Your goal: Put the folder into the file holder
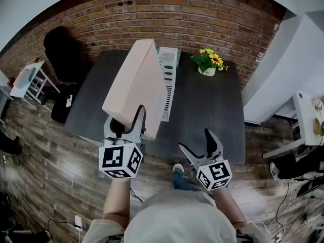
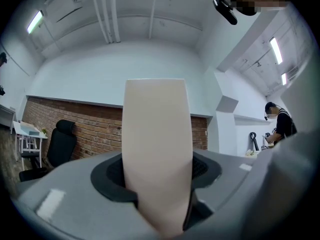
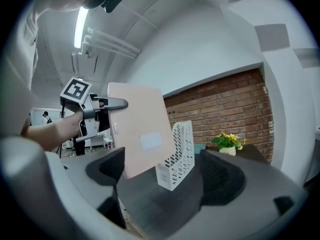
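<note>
left gripper (image 1: 126, 121): closed on the near edge of the folder, with the pads pressing on both of its faces.
folder (image 1: 134, 82): pale pink and thick, held up in the air over the left part of the table (image 1: 207, 110). it touches neither the table nor the holder.
file holder (image 1: 168, 70): white with many holes, standing on the table just to the right of the folder, with its top open.
right gripper (image 1: 195, 139): jaws apart and nothing between them. it hovers by the near edge of the table, well apart from the holder.
flower pot (image 1: 207, 65): at the far side of the table, to the right of the holder, not in the way.
step in hand: i judge that the folder is being carried toward the holder. it is not yet inside.
how to do it well: bring the narrow edge of the folder in line with the long opening of the holder, then lower it straight between the two walls.
use of right gripper: it could hold the holder steady, because the holder looks light and may slide or tip when the folder pushes on one wall.
risk: the folder is held only at one edge, so its far end may swing and strike the rim.
</note>
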